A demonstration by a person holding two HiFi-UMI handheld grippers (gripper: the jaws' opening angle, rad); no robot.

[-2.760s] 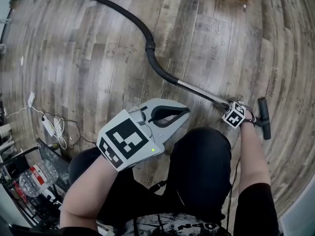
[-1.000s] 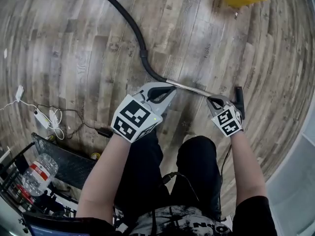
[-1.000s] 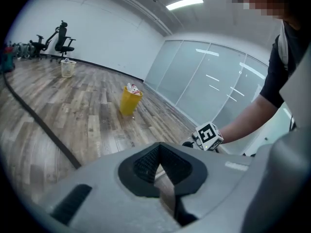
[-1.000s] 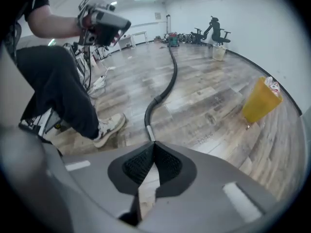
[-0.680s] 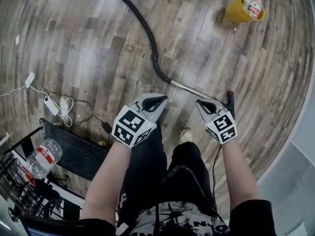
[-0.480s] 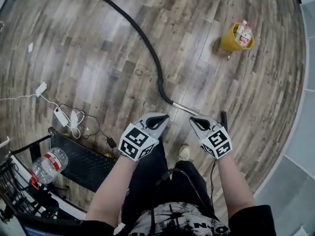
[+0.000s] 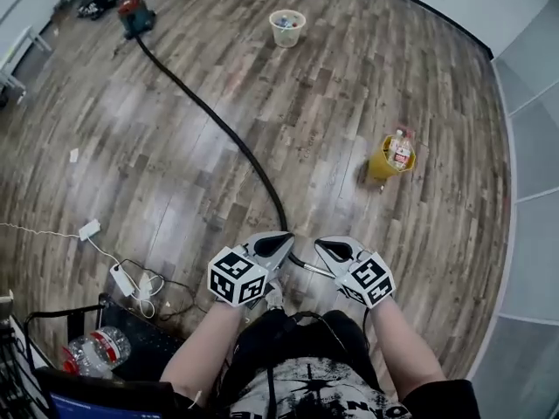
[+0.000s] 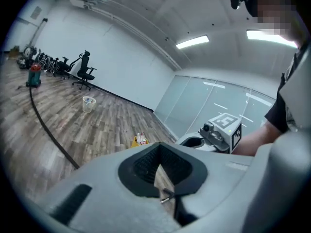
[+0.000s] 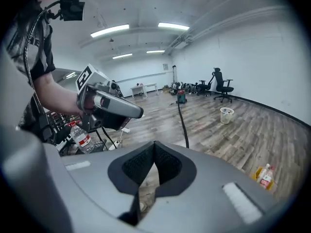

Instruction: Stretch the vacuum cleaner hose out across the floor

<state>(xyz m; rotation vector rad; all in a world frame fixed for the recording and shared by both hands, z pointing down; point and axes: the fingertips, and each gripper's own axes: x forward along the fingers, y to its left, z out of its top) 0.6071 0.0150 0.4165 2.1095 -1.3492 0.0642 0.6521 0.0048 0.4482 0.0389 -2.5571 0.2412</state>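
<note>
Left tool [image 8: 158, 152]: jaws closed tip to tip, nothing gripped, only floor [image 8: 112, 125] visible through the loop behind them. Black hose [image 8: 48, 130] lies across the planks from a red-topped vacuum cleaner [image 8: 34, 75] at far left. White bin [image 8: 88, 103] and yellow bucket [image 8: 140, 141] stand beyond; right tool [image 8: 197, 141] alongside.

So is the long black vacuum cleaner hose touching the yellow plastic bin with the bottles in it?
Apart. The head view shows a wide stretch of bare wood floor between the black hose and the yellow bin.
</note>
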